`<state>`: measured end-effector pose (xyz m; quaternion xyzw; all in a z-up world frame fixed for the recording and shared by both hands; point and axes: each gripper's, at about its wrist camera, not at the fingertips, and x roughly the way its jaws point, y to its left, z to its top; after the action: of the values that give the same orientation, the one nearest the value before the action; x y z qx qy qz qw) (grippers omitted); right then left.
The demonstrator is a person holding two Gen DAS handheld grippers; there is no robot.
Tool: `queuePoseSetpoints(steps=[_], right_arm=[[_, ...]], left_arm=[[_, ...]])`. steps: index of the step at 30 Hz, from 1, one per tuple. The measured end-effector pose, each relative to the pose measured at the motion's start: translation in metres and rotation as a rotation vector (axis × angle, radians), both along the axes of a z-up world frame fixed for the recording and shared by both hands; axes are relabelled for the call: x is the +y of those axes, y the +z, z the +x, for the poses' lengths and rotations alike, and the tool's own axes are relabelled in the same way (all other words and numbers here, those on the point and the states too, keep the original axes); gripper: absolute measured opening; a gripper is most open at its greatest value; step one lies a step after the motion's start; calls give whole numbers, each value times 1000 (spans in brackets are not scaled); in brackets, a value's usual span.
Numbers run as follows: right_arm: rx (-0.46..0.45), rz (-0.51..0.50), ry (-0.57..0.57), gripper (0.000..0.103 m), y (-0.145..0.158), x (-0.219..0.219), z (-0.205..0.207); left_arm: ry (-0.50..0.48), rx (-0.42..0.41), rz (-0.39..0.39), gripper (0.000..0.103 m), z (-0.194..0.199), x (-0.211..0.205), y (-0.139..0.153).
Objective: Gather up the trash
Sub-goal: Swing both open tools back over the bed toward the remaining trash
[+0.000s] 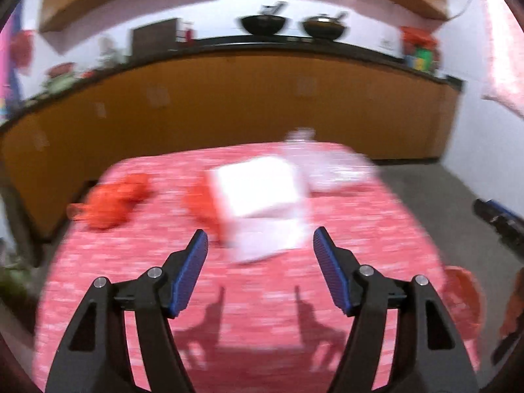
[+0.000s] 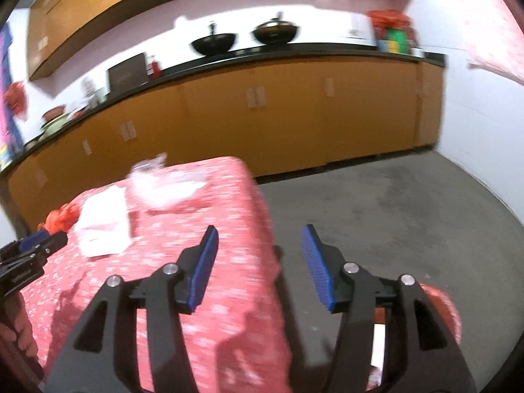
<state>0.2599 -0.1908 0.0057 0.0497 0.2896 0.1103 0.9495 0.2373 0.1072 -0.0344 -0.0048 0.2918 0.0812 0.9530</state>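
Observation:
A table with a red patterned cloth (image 1: 344, 229) carries trash, all blurred: a white box or paper (image 1: 258, 193), a crumpled red bag (image 1: 114, 201) at the left, and a clear plastic bottle or wrapper (image 1: 314, 160) at the far side. My left gripper (image 1: 260, 242) is open and empty above the cloth, just short of the white box. My right gripper (image 2: 260, 239) is open and empty over the table's right edge. The white box (image 2: 103, 229), red bag (image 2: 60, 217) and clear plastic (image 2: 160, 186) show in the right wrist view, as does the left gripper (image 2: 36, 242).
A red bin (image 2: 439, 301) stands on the grey floor (image 2: 376, 203) below the table's right side, also in the left wrist view (image 1: 465, 298). Orange cabinets (image 1: 245, 104) with a black counter holding two woks (image 1: 262, 24) run along the far wall.

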Motion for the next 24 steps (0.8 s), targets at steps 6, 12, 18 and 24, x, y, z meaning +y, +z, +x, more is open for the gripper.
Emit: queuePoseSetpoints(steps=[6, 12, 18, 24], right_arm=[[38, 50, 29, 53, -4, 54, 37], [67, 42, -8, 58, -7, 85, 95], [119, 33, -54, 63, -18, 103, 144], [166, -3, -53, 64, -35, 114, 169]], left_arm=[[167, -10, -3, 69, -15, 78, -7], [251, -21, -25, 69, -16, 121, -14], [285, -38, -14, 70, -8, 147, -13], [290, -59, 13, 73, -2, 152, -11]])
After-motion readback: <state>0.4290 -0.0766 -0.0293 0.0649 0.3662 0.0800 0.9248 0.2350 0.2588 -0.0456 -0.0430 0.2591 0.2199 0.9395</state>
